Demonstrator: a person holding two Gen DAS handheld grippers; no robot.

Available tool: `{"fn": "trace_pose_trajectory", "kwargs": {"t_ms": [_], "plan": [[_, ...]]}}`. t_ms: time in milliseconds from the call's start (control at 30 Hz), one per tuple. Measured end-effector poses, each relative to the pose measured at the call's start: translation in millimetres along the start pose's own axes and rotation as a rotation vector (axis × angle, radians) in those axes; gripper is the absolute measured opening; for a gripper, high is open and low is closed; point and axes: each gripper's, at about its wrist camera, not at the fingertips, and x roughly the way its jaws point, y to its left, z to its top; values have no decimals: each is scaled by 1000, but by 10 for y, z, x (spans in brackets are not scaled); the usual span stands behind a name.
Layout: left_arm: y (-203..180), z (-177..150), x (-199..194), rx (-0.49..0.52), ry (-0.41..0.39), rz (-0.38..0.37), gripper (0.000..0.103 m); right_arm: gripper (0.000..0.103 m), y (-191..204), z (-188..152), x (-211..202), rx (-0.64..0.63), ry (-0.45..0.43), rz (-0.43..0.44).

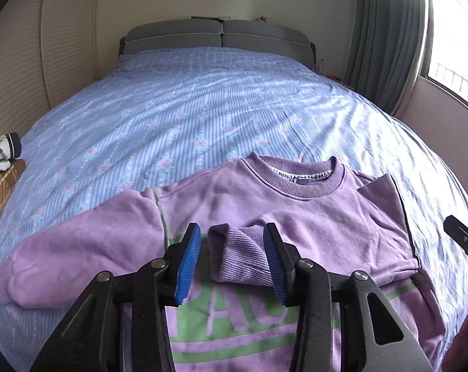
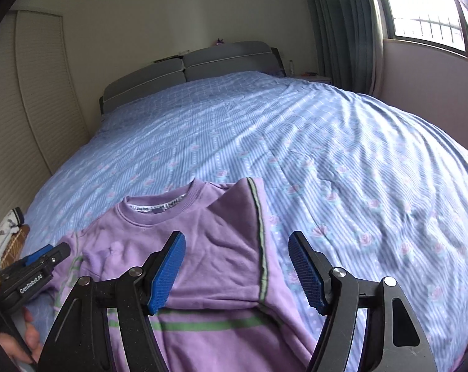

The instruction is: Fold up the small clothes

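Note:
A small purple sweatshirt with green print lies front up on the bed, collar away from me. Its right sleeve is folded across the chest, and the ribbed cuff lies between the fingers of my left gripper, which is open around it. The other sleeve lies stretched out to the left. In the right wrist view the sweatshirt shows the folded sleeve with its green seam stripe. My right gripper is open and empty above the garment's right edge. The left gripper shows at far left there.
The bed has a blue striped floral cover. A white patterned garment and a brown checked item lie at its left edge. A grey headboard stands at the far end. Curtain and window are on the right.

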Motion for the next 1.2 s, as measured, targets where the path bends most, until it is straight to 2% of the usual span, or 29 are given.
{"fn": "trace_pose_trajectory", "kwargs": {"t_ms": [167,333,467,533,567,600,800,933,1067,1200], "plan": [[51,5,190,-35,28,-4,35,70,-222,-109,64,36,14,-9],[100,-5,279,-53,53,-37,34,70,-262,-198,192,44,30,4],[66,-23,314,-48,71,-70,19,70,-277,-261,257,64,48,13],[48,-47,333,-42,81,-72,14,70,-294,-262,260,70,48,14],[49,-62,337,-41,85,-75,7,70,-306,-265,246,70,45,11],[56,-77,338,-40,92,-74,5,70,-313,-260,235,72,42,10],[199,-159,192,-62,88,-61,4,70,-318,-222,192,74,28,6],[255,-268,278,-53,125,-35,4,70,-277,-242,216,54,36,11],[183,-327,360,-17,129,-2,4,70,-236,-344,350,-2,83,-34],[156,-329,361,-17,135,1,4,70,-280,-449,547,-19,176,-88]]}}
